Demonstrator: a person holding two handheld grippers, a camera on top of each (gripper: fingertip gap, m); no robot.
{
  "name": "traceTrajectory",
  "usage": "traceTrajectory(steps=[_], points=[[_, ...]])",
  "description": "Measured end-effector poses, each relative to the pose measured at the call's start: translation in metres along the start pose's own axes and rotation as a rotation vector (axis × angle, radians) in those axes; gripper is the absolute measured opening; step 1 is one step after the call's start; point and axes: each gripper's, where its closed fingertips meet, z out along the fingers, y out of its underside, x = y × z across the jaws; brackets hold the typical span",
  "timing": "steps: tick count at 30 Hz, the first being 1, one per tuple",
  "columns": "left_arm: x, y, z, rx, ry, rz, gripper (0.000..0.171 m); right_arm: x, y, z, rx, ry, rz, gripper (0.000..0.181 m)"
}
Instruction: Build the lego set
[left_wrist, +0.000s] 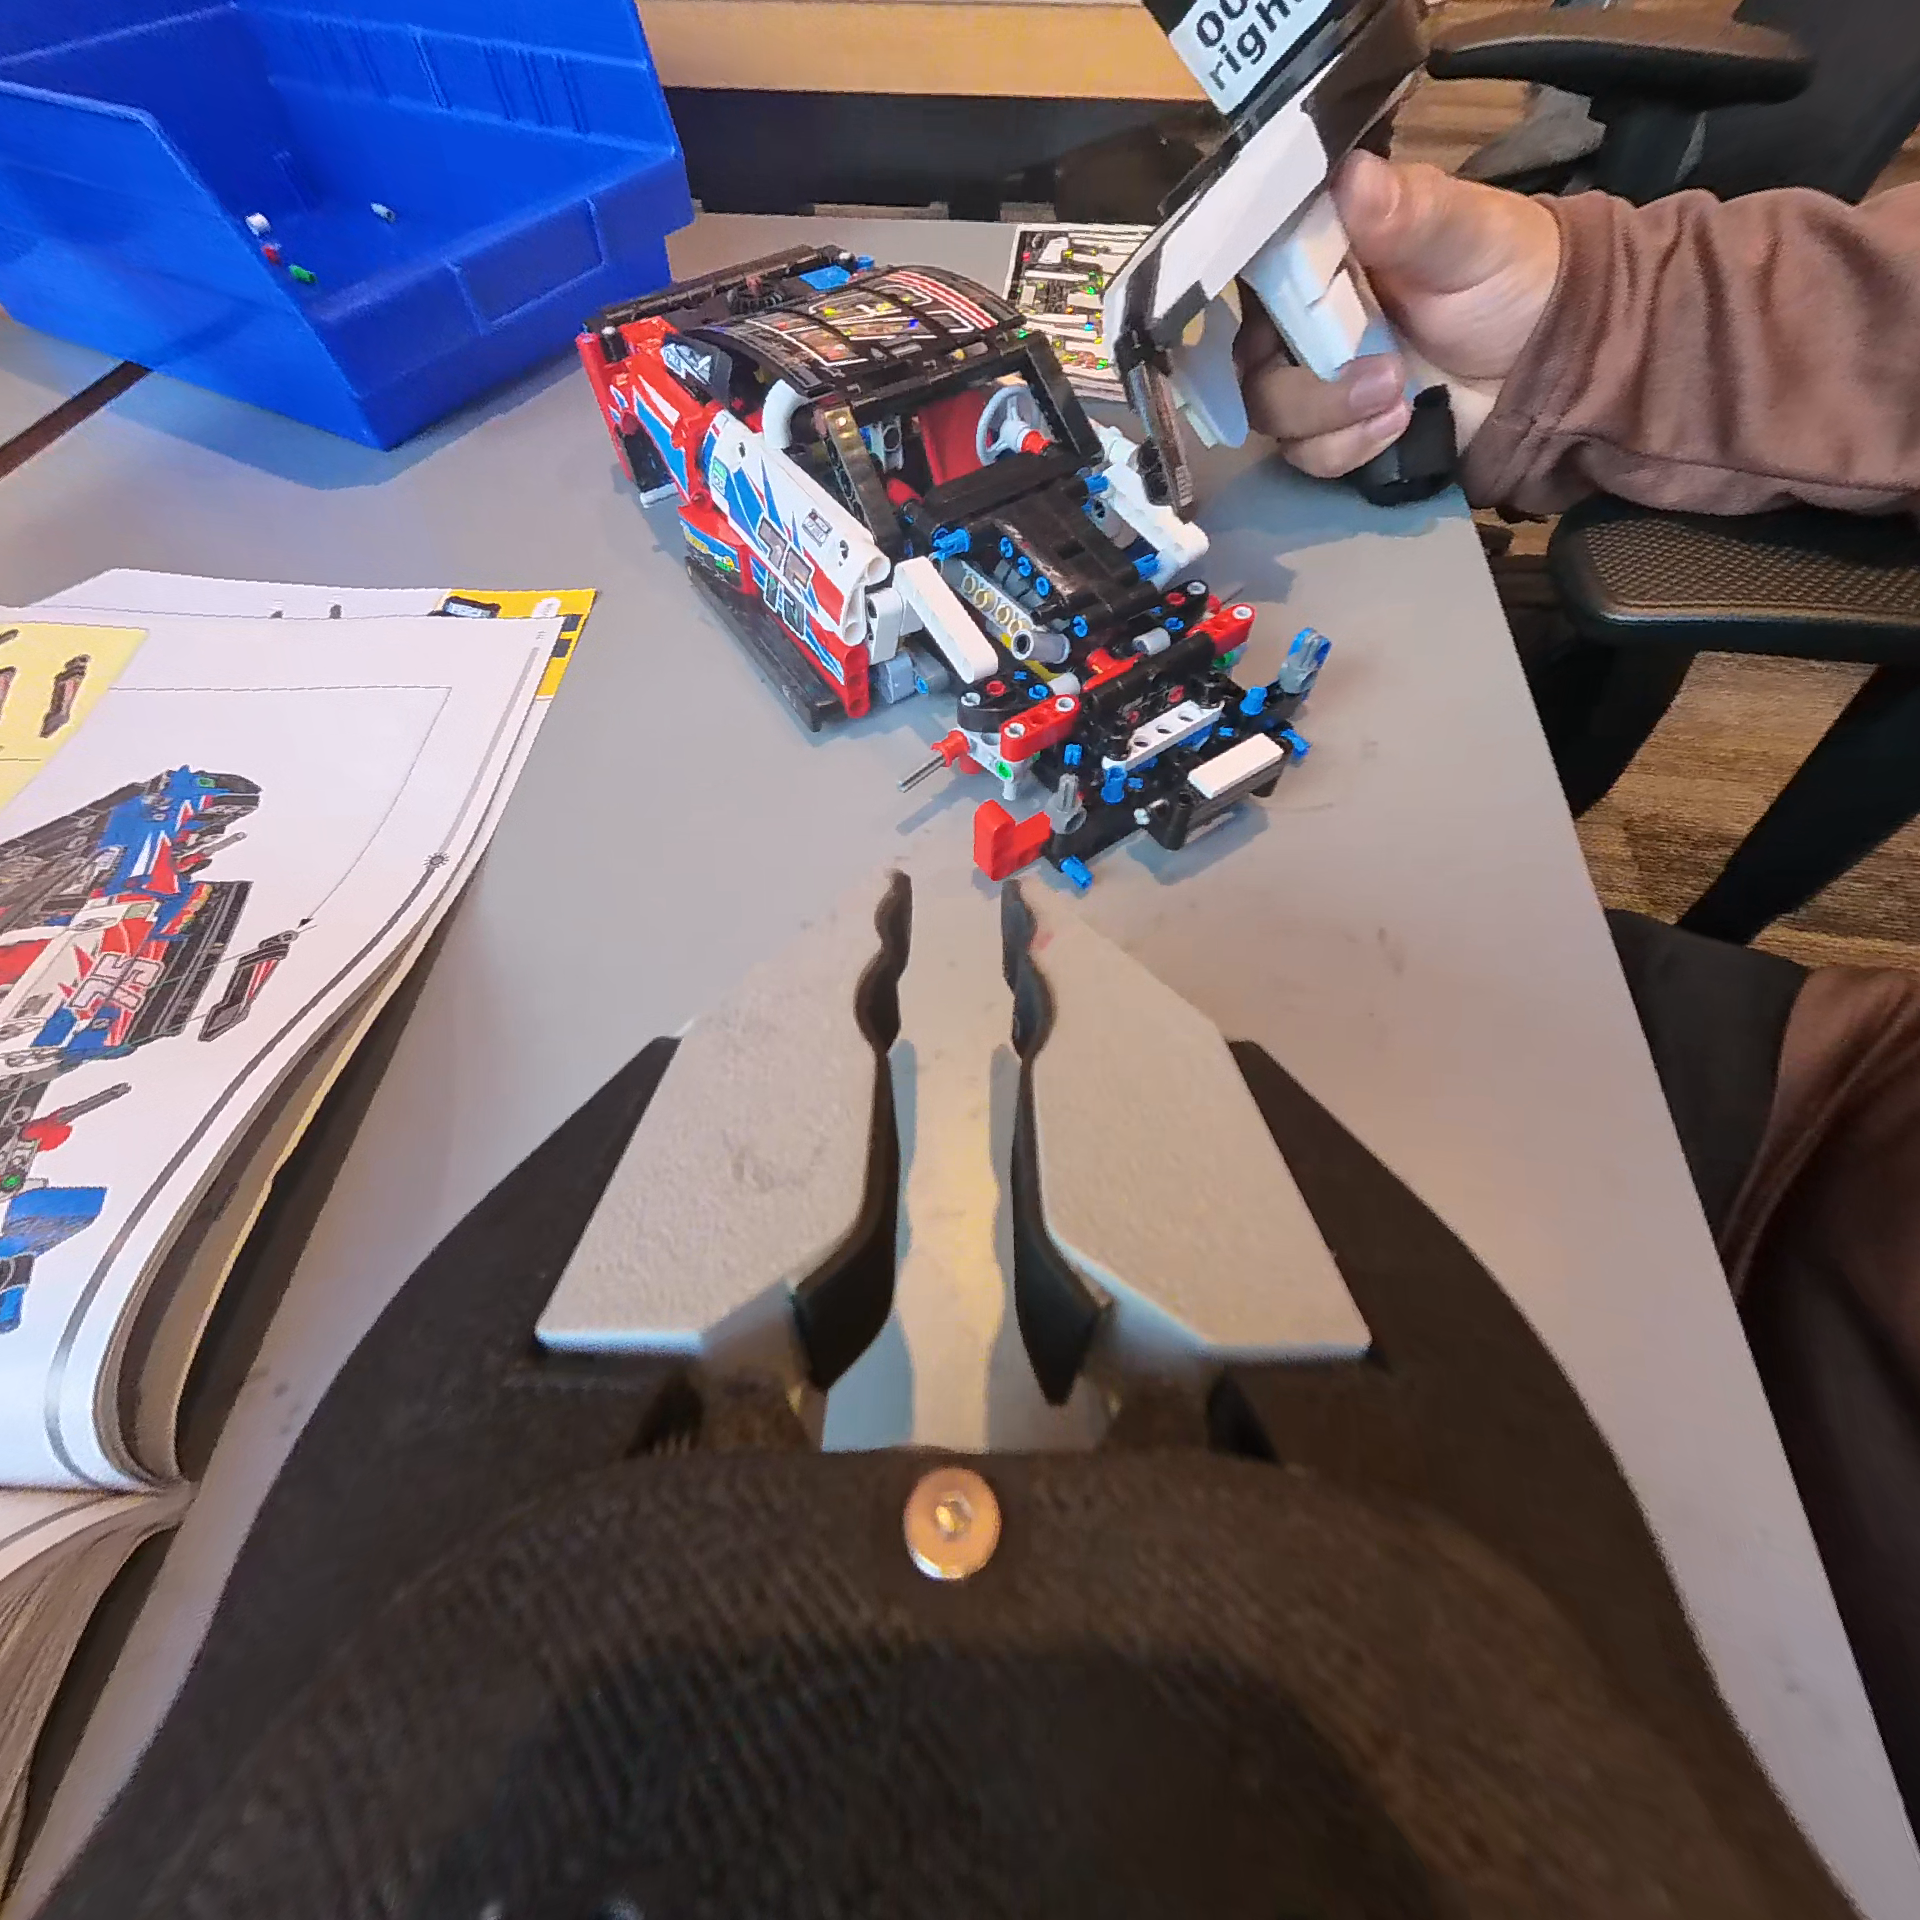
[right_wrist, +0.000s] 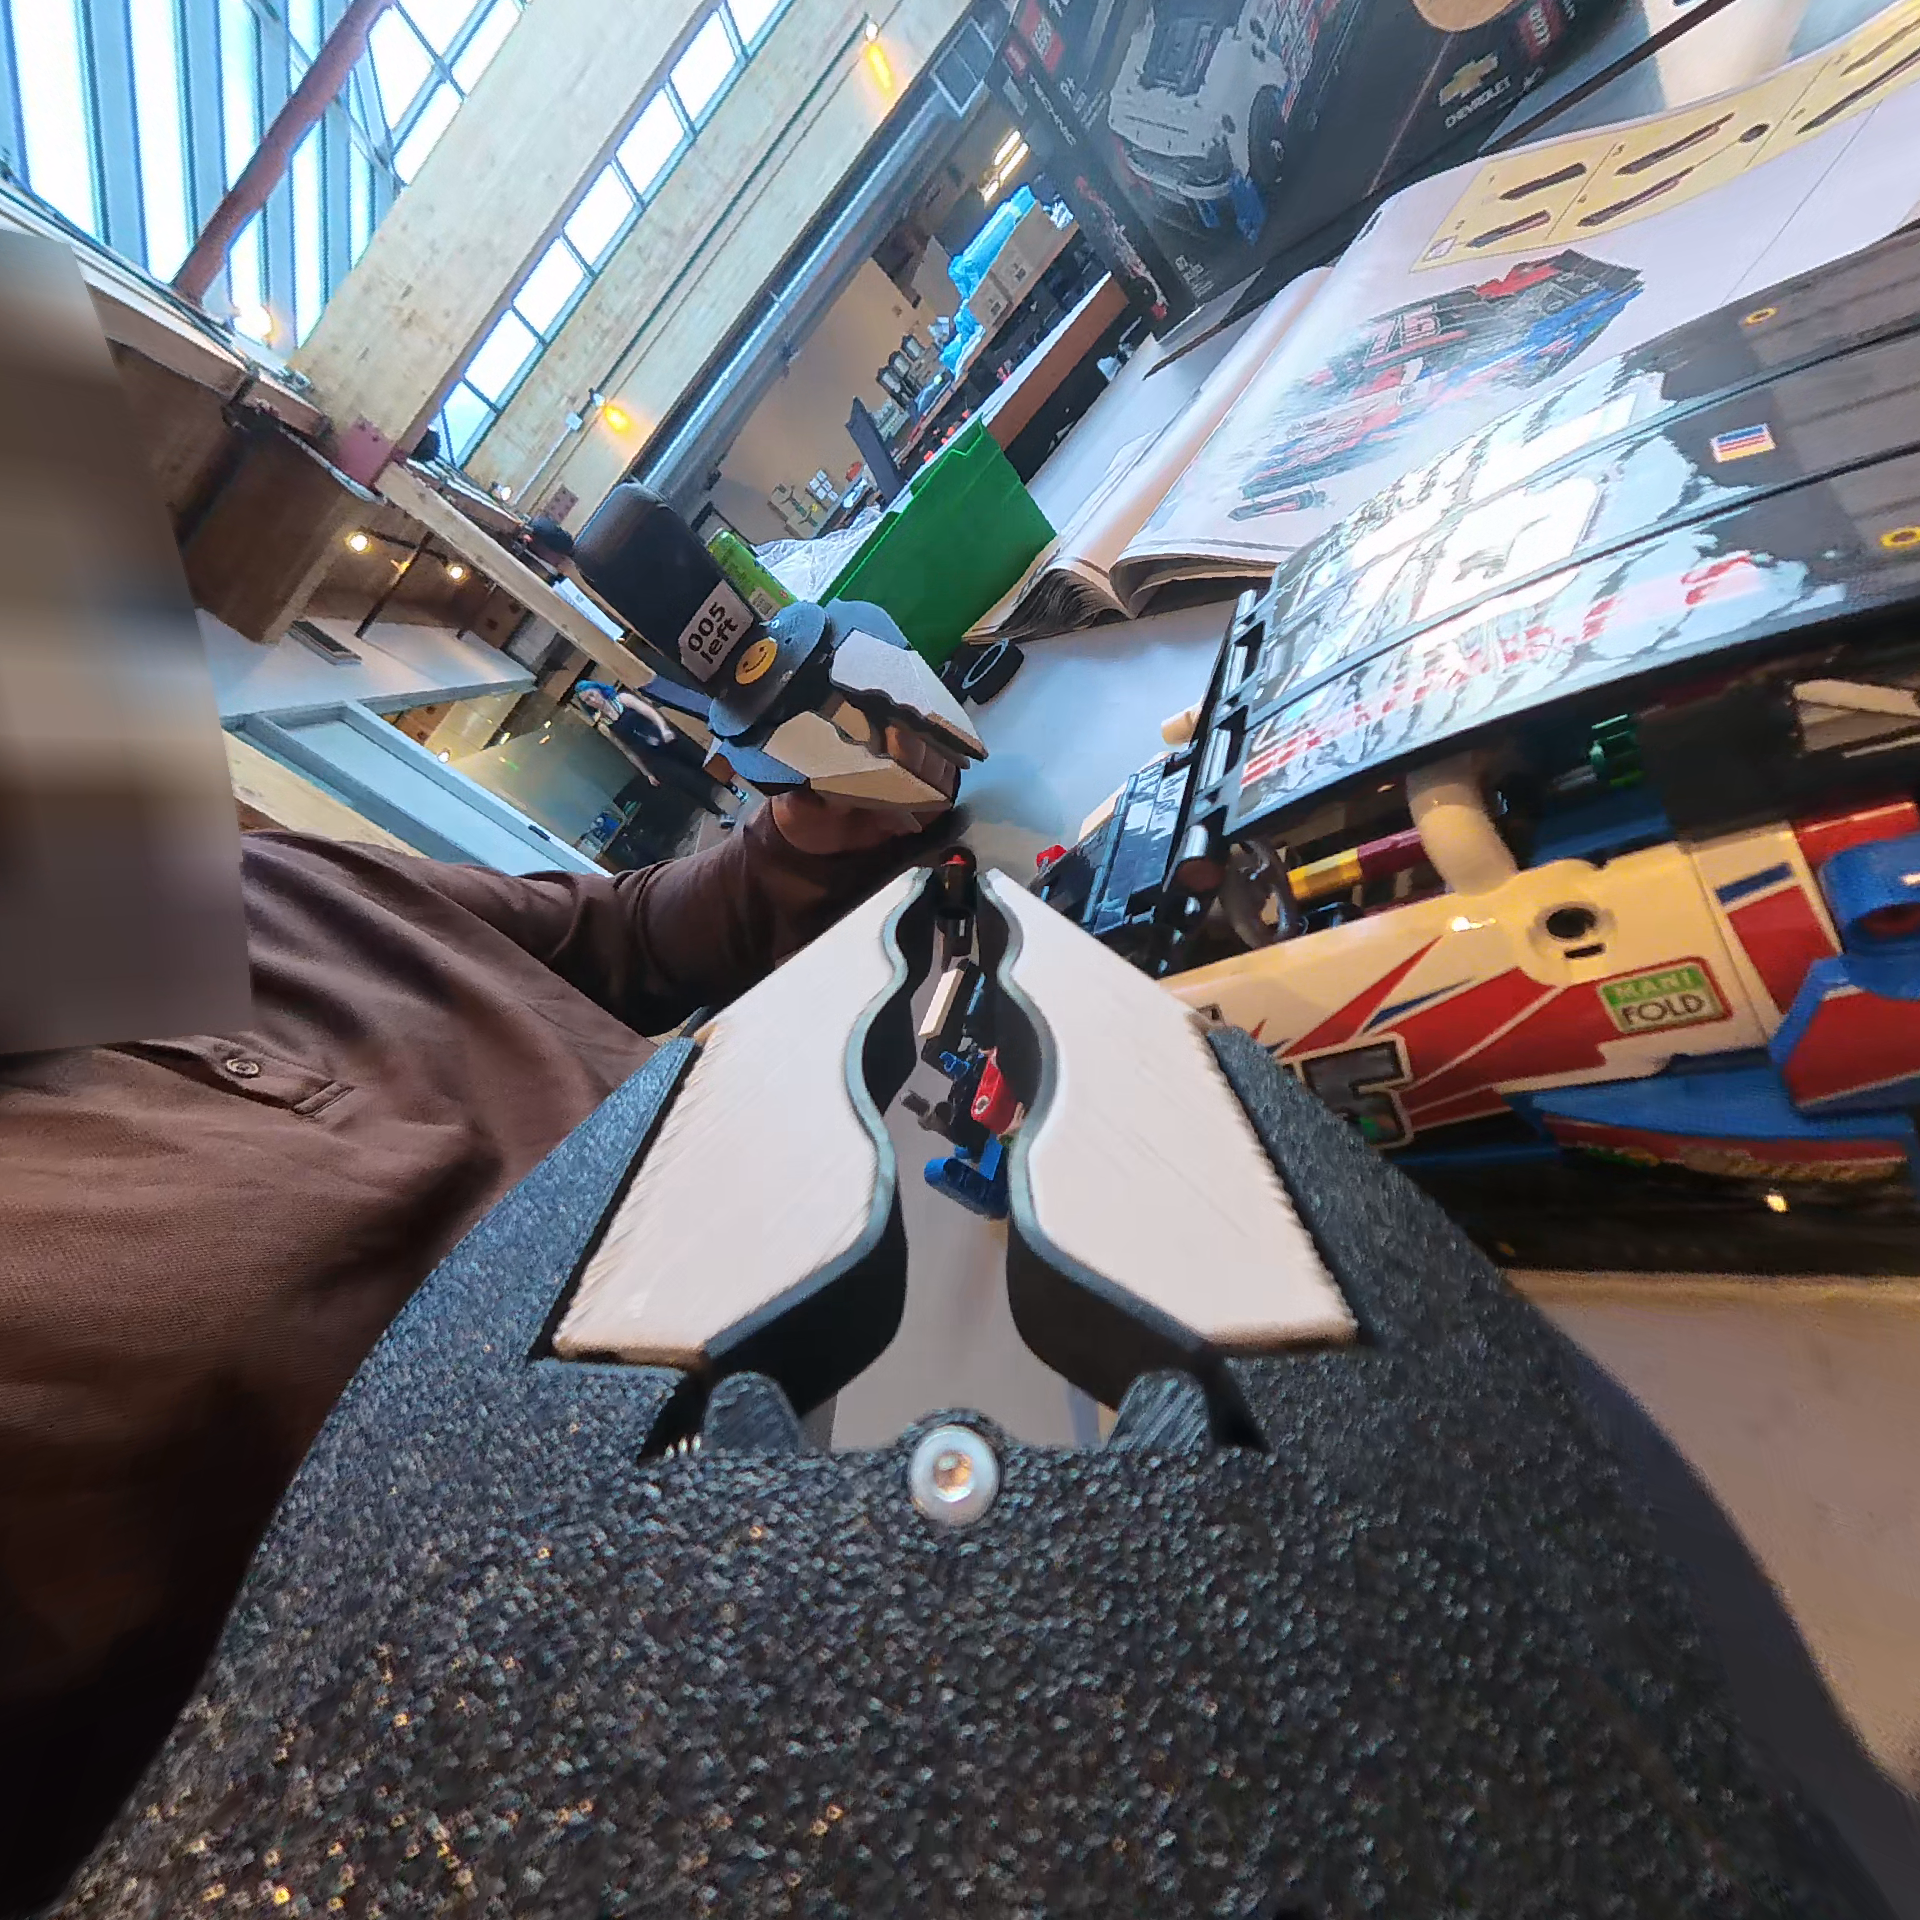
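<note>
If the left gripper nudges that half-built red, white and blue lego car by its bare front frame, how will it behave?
The red, white and blue lego car would probably slide rather than roll: no wheels show. Its open front frame of thin beams and blue pins looks fragile, so parts may pop off. The left gripper is narrowly open and holds nothing; pushing the solid side panel seems safer.

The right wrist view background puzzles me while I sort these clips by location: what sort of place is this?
Probably a large open workshop or shared office: tall windows, a long hall with more benches, a gray work table and mesh office chairs.
</note>
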Motion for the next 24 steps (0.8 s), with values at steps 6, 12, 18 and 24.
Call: traceTrajectory(steps=[6, 12, 18, 24], points=[[-0.0041, 0.0005, -0.0025, 0.003, -0.020, 0.002, 0.013, 0.0000, -0.0006, 0.0006, 0.002, 0.000, -0.002, 0.007], [-0.0048, 0.0013, -0.0019, -0.002, -0.018, -0.006, 0.013, -0.0006, -0.0003, 0.0008, 0.000, -0.002, -0.003, 0.007], [-0.0063, 0.0008, -0.0025, 0.004, -0.018, -0.019, 0.013, -0.0007, -0.0007, 0.0004, 0.004, -0.007, 0.002, 0.007], [-0.0065, 0.0020, -0.0013, -0.006, -0.010, -0.029, 0.013, -0.0011, -0.0015, 0.0010, 0.004, -0.019, 0.004, 0.007]])
